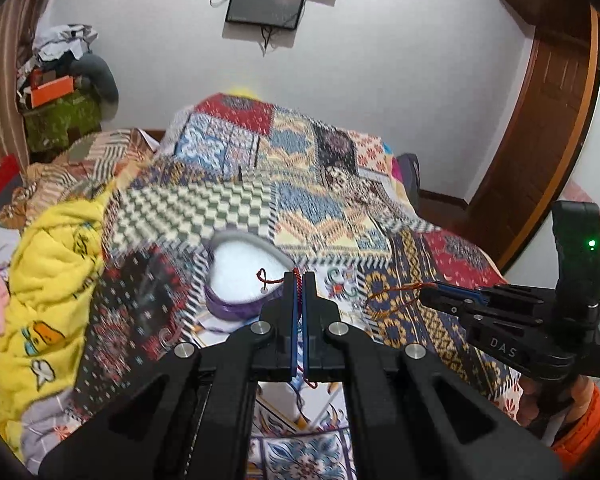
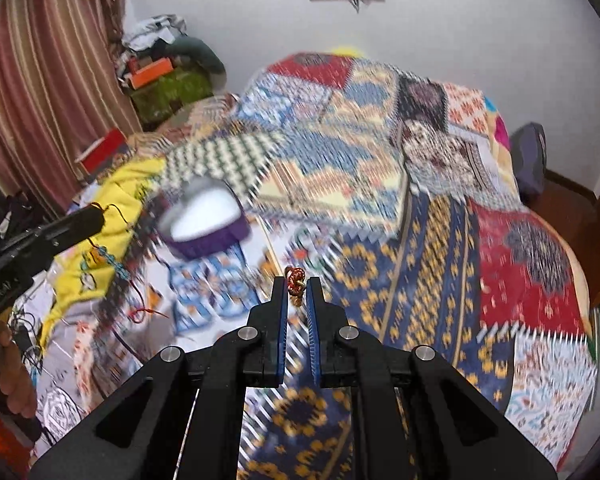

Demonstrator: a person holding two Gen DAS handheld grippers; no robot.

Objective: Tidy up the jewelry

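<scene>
Over the patchwork bed [image 1: 320,208], the left hand-held gripper [image 1: 299,280] pinches a red cord [image 1: 268,278] near the heart-shaped box [image 1: 240,276]; the right hand-held gripper [image 2: 297,284] pinches an orange cord [image 2: 295,280]. Yellow blanket [image 1: 48,280] lies left.

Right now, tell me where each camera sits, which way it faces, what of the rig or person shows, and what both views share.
Left wrist: on the left tongs, facing across the patchwork quilt-covered bed to the white wall; shut on a red braided cord; right tongs at right.
Right wrist: on the right tongs, same heading; gripping an orange-and-red knotted cord; left tongs at left.
Shared: the purple heart-shaped box with white lining, quilt, wall screen.
</scene>
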